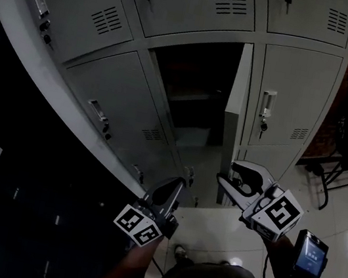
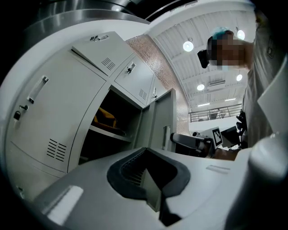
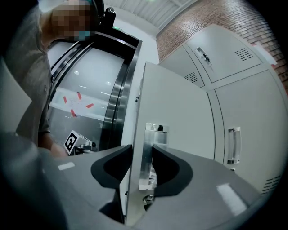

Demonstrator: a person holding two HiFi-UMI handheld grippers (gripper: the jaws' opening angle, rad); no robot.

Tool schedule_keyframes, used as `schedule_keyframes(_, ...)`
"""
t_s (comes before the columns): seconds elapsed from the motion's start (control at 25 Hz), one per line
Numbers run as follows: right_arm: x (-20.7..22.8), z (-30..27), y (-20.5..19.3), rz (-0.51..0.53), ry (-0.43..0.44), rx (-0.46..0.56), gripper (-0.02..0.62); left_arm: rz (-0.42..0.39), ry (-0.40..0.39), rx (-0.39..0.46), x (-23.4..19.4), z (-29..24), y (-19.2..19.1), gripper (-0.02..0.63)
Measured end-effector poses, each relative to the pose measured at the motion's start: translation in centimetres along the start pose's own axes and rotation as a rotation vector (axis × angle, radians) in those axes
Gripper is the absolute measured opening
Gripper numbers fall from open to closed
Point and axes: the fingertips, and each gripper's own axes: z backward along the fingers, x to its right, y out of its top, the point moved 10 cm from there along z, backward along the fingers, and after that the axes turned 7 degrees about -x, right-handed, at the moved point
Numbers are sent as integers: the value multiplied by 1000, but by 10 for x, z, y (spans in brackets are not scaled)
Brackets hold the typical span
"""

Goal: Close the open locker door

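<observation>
Head view: the open grey metal locker door [image 1: 234, 112] stands edge-on at one o'clock. The right gripper [image 1: 226, 170], at four o'clock, meets its lower end. Left gripper view: the left gripper [image 2: 145, 152] is empty, with its jaws together. Right gripper view: the jaws clamp the door's edge — at its silver handle [image 3: 150, 134], twelve o'clock.

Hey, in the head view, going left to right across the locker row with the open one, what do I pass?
Left closed locker → dark open compartment → open locker door → right closed locker.
</observation>
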Motion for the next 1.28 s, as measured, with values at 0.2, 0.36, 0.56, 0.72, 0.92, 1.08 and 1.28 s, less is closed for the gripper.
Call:
schedule_keyframes(0.2,-13,-46,2,-4,-50,-9,150,-1,-36,3,-48,11,10,-20)
schedule_keyframes(0.36,-17,-80,1,27,-97,-17,130,-1,-64,-1,-82,17,14,-18)
schedule_keyframes(0.56,-15,-125,-1,64,-163,-36,130,-8,-90,0,-118,27,21,-18)
schedule_keyframes(0.72,-9,-156,-2,70,-203,-53,133,-16,-100,-7,-143,33,27,-19)
schedule_keyframes(0.92,4,-190,-2,69,-259,-67,135,-21,-113,-13,-166,31,34,-19)
schedule_keyframes(1.08,14,-214,-1,78,-304,-89,122,-25,-118,-14,-181,30,39,-18)
schedule_keyframes(1.28,29,-236,-3,78,-334,-108,107,-24,-114,-14,-199,32,42,-18)
